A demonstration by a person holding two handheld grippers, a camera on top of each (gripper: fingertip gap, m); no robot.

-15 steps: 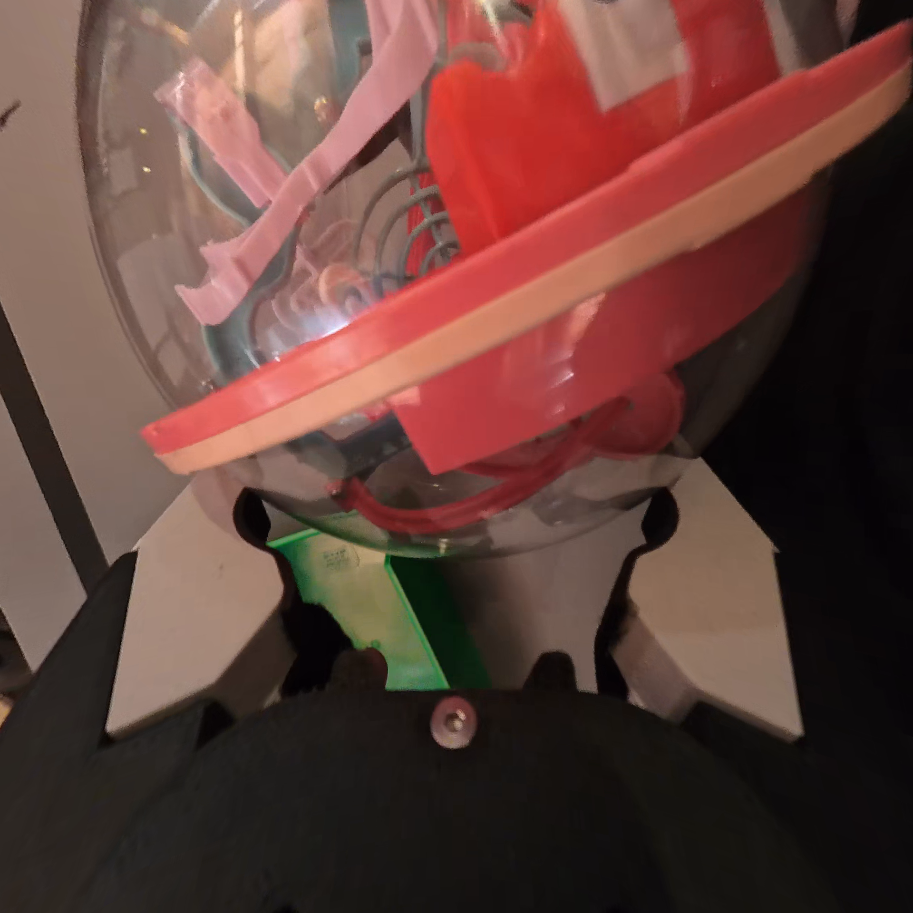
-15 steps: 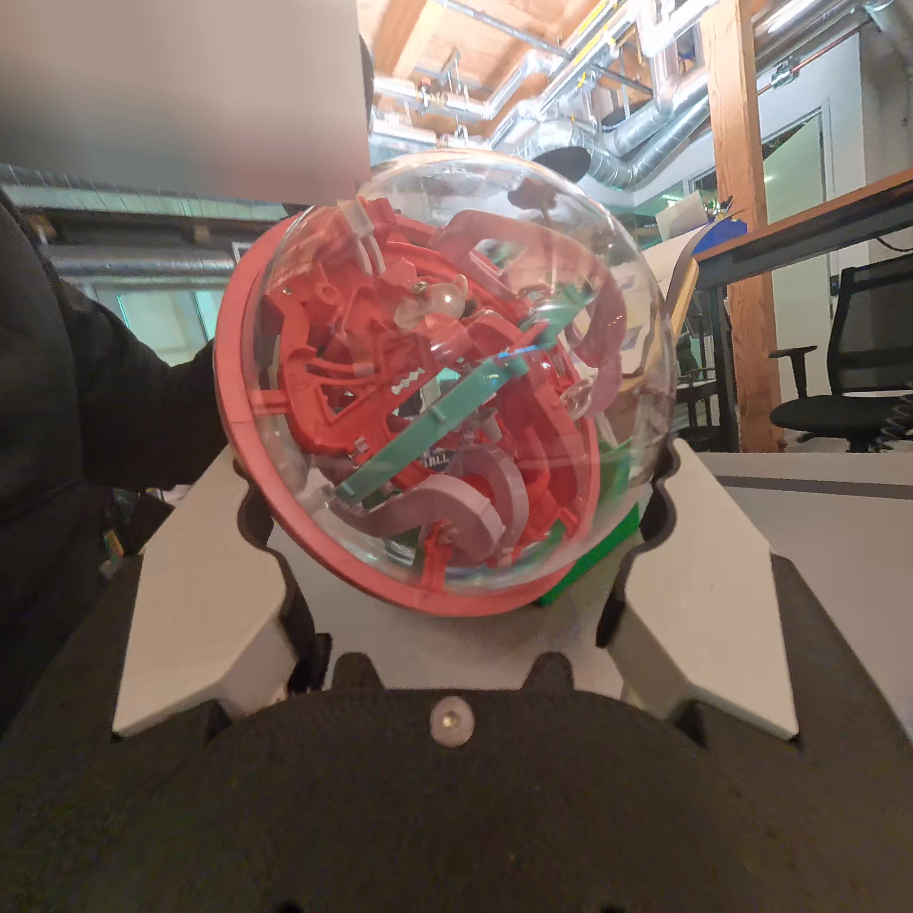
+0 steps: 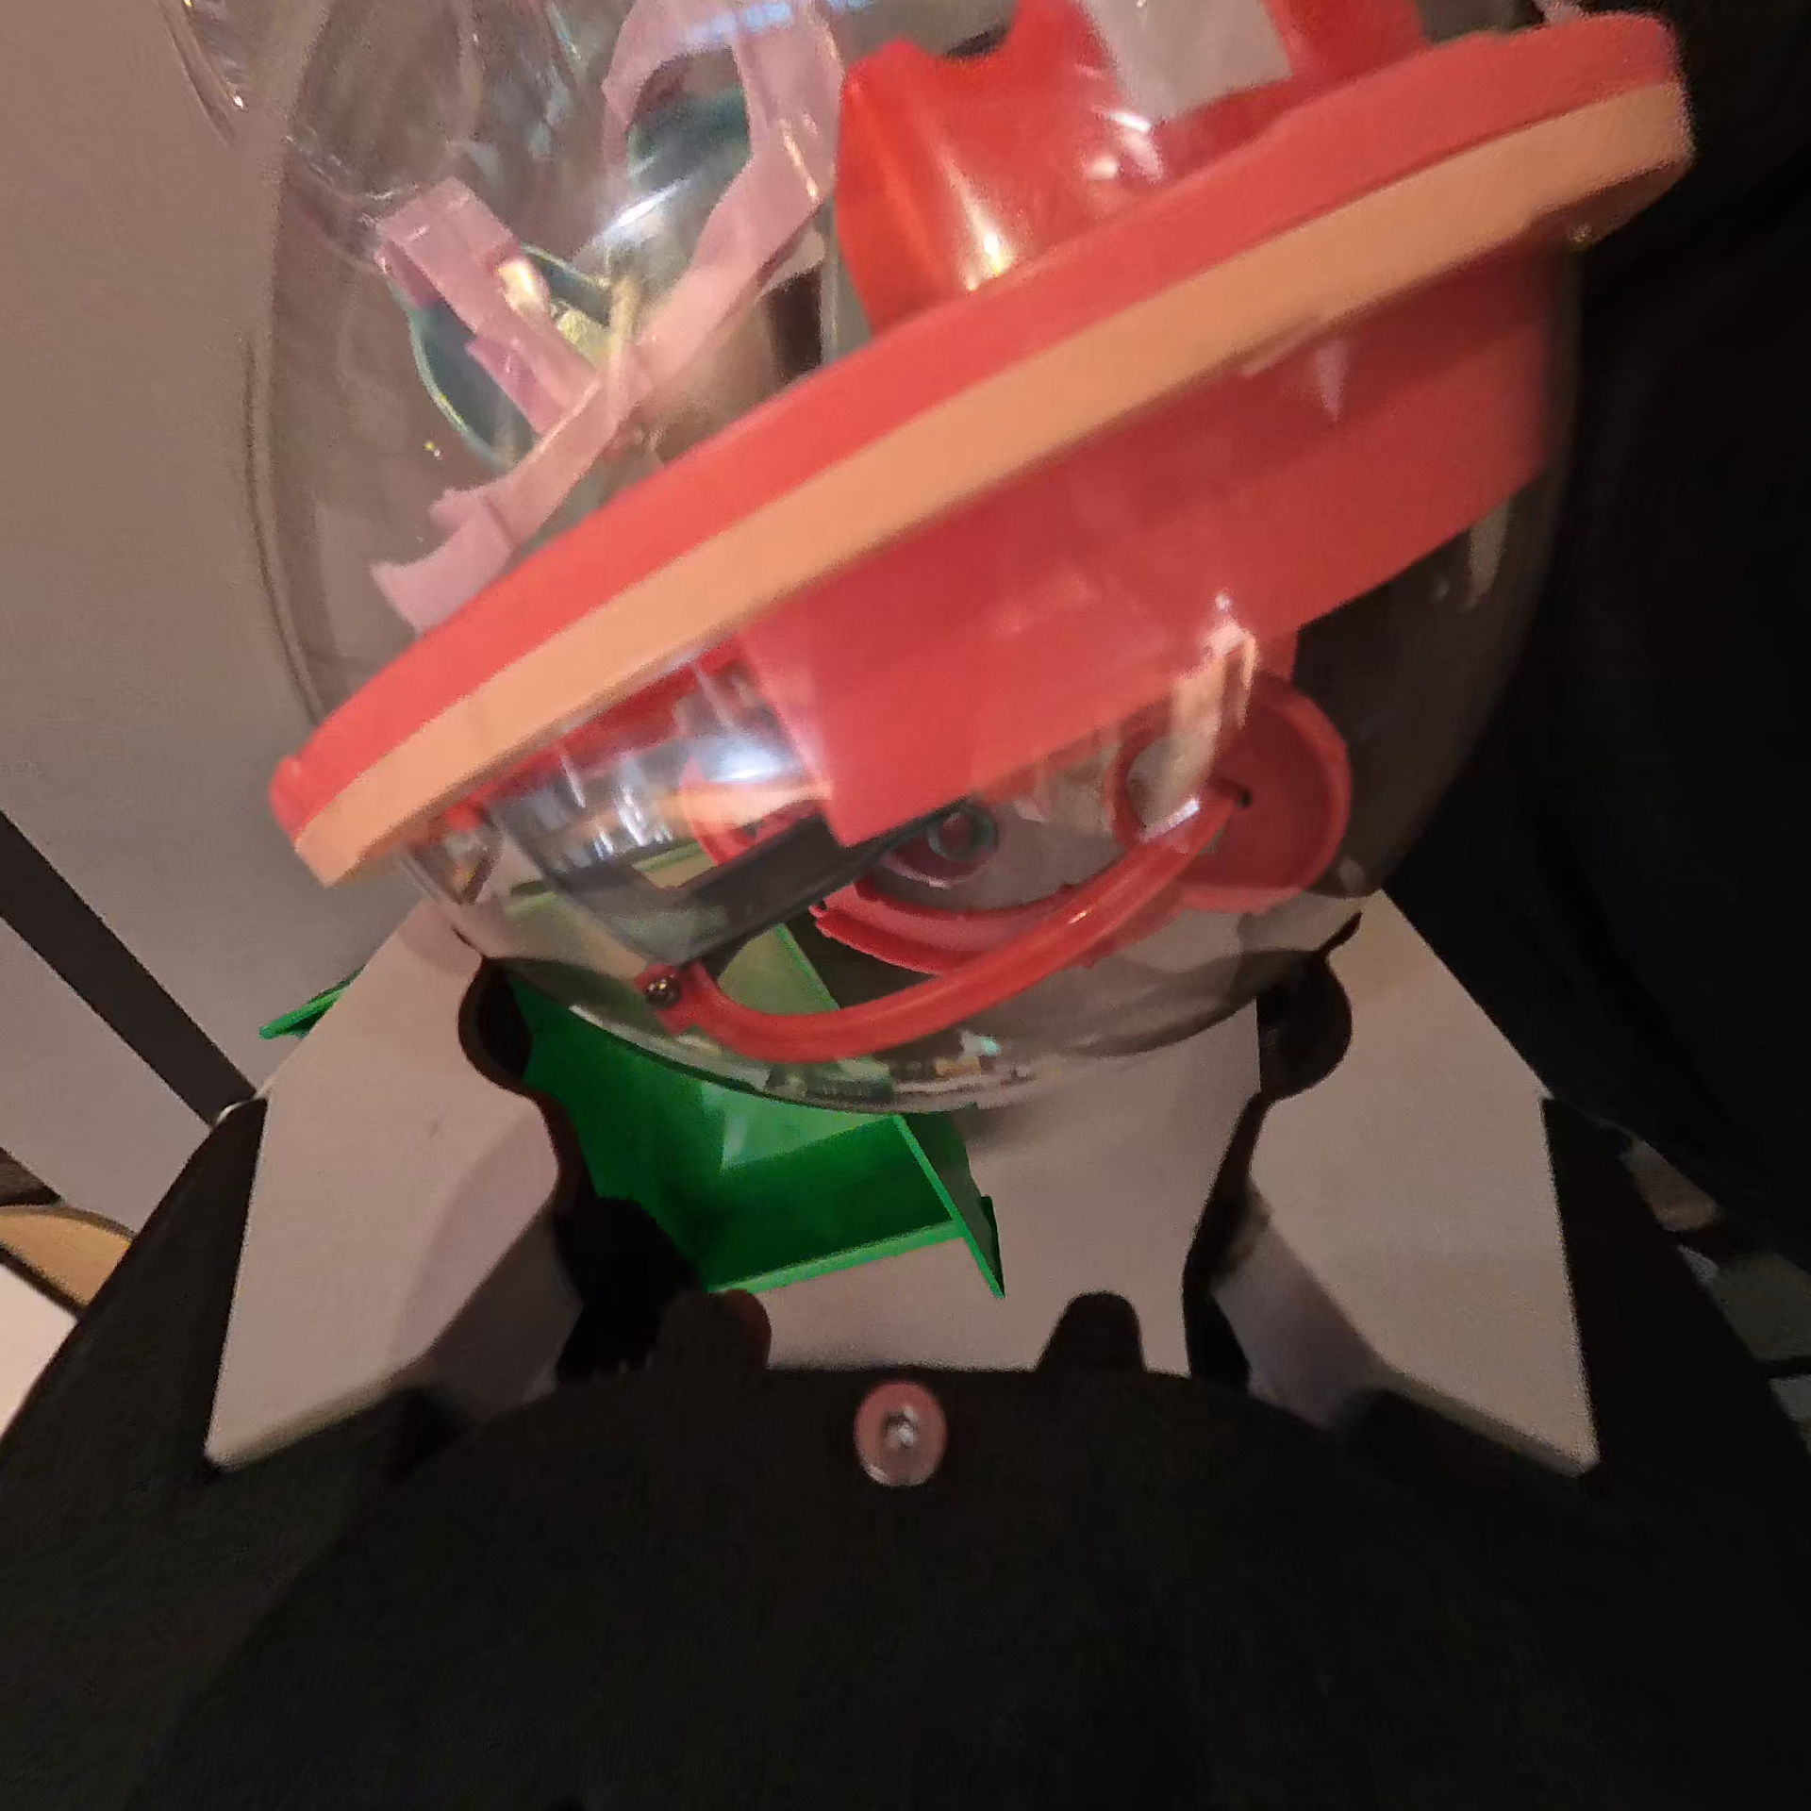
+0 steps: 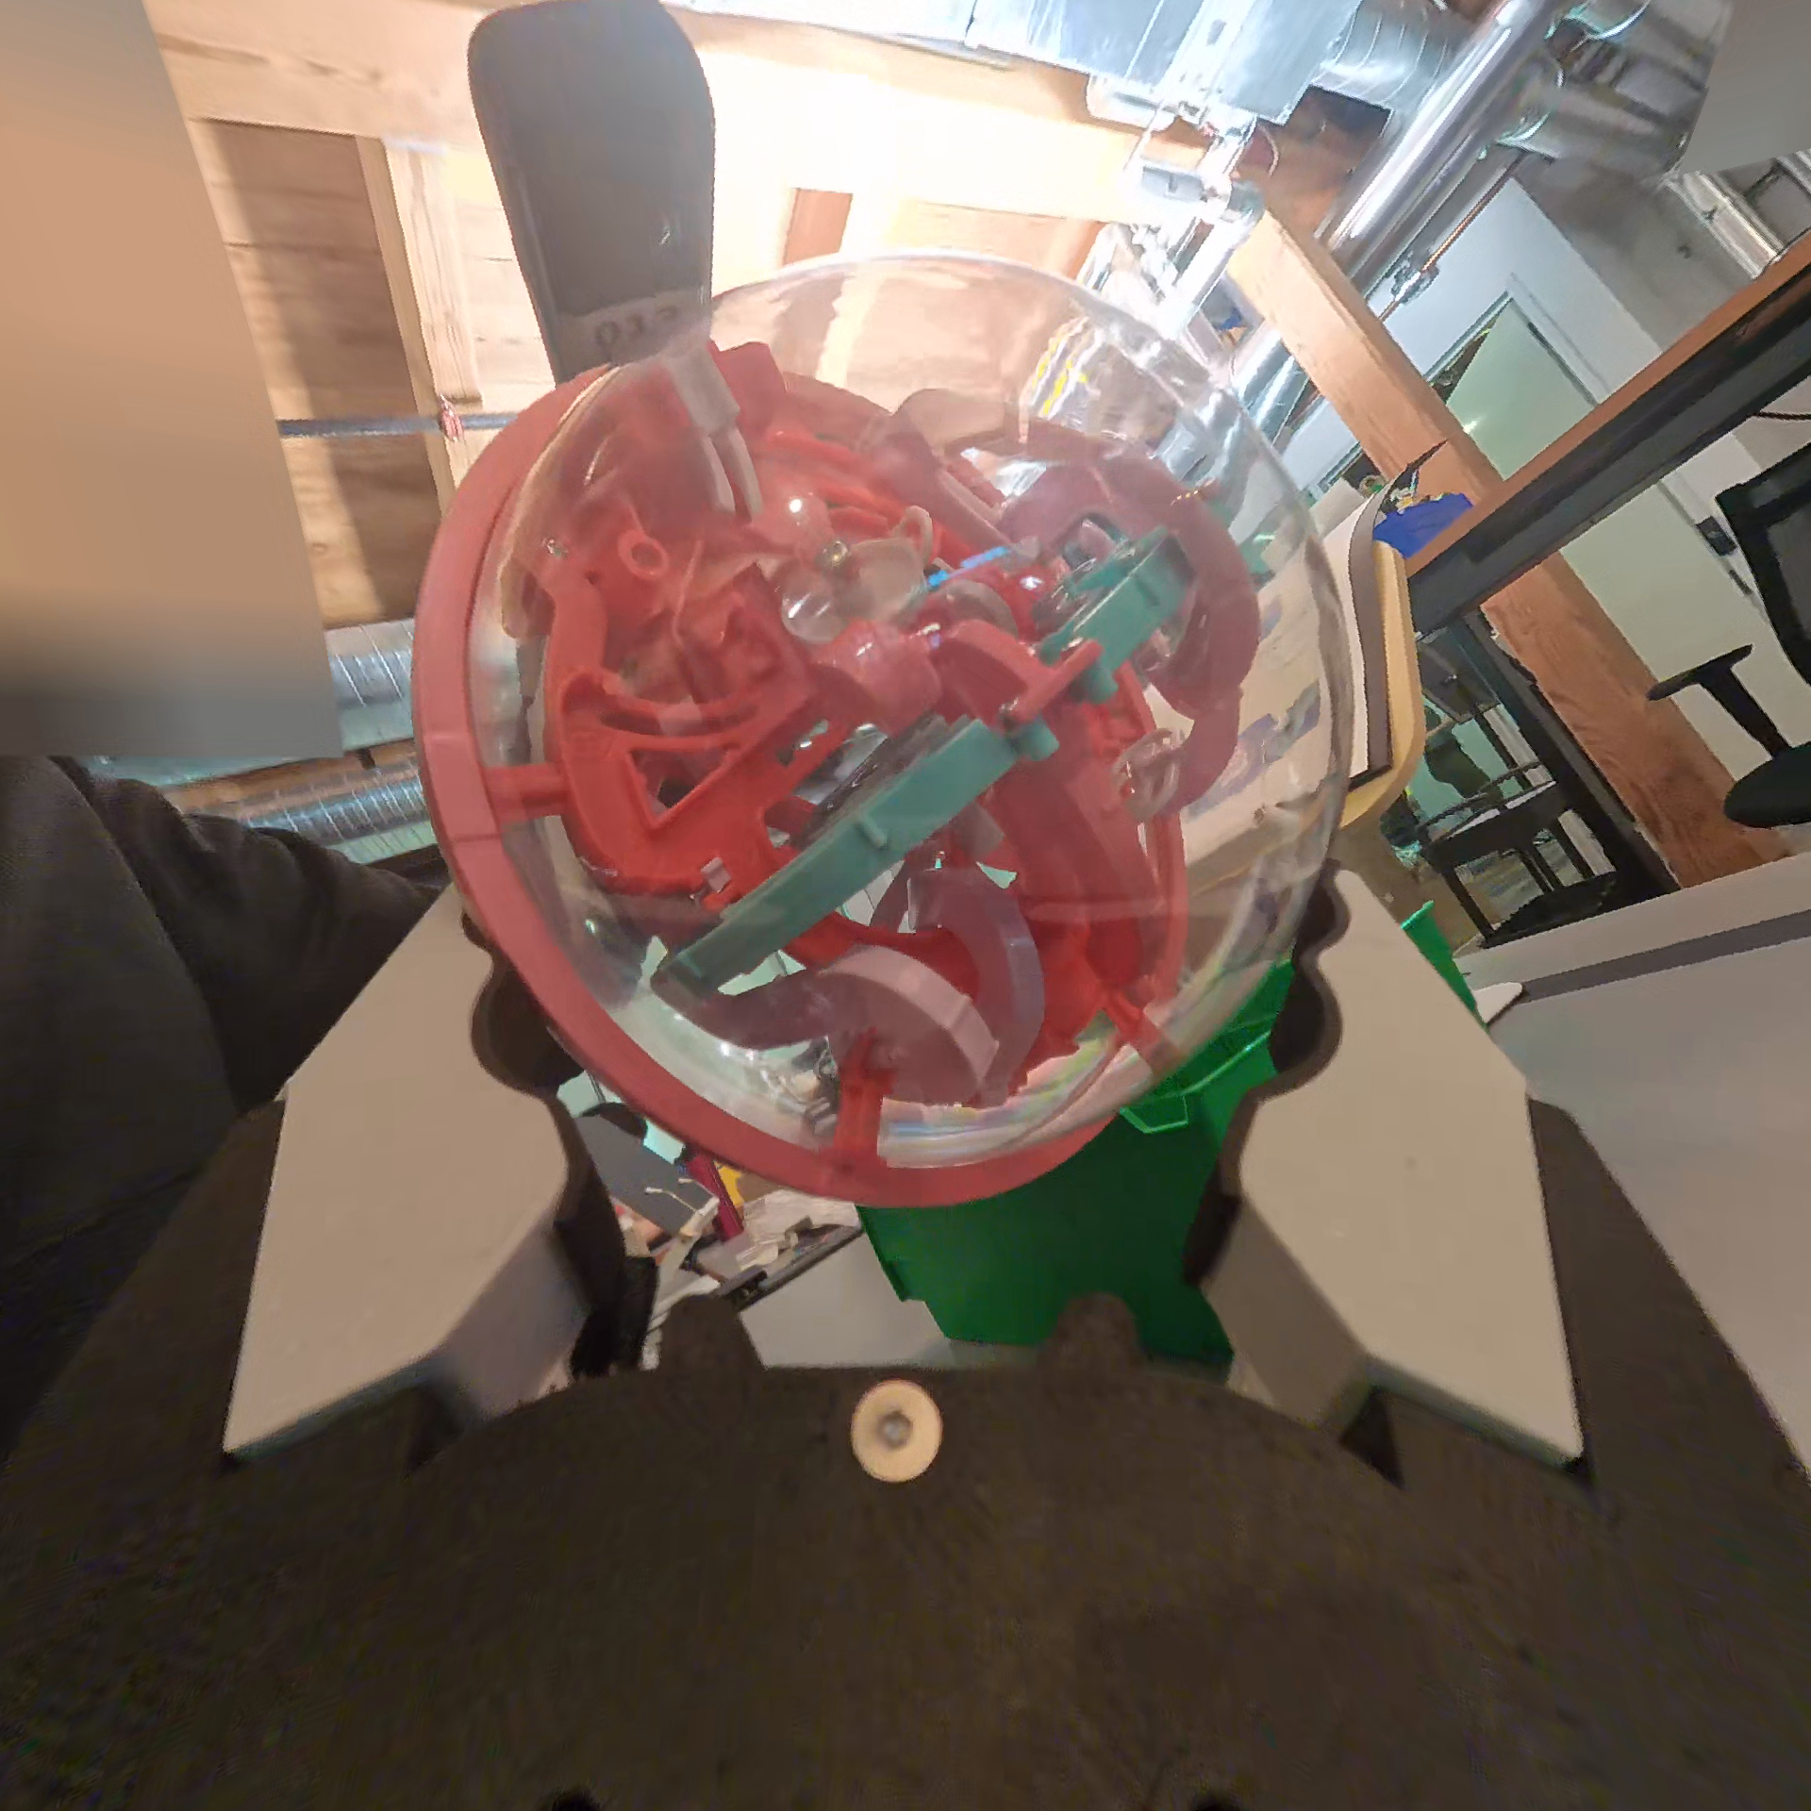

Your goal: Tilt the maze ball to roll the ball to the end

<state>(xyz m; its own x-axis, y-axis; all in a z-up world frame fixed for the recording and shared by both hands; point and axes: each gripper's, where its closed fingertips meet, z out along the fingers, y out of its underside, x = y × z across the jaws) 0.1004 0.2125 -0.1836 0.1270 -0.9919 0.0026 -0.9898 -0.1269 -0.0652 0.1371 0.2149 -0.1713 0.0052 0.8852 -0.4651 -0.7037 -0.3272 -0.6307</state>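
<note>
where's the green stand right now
In the right wrist view the green stand sits just below the maze ball, low between the right gripper fingers, on the grey table.

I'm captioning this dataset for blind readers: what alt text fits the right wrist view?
A clear maze ball with red, teal and pink tracks and a red rim sits tilted between two grey fingers, above a green stand; a dark sleeve is at left.

Green plastic stand (image 4: pixel 1058 1264) lower centre, grey tabletop (image 4: pixel 1656 1000) at right. Black office chair (image 4: pixel 1764 666) far right; silver ceiling ducts (image 4: pixel 1421 147) upper right; wooden post (image 4: pixel 1372 392) below them.
</note>
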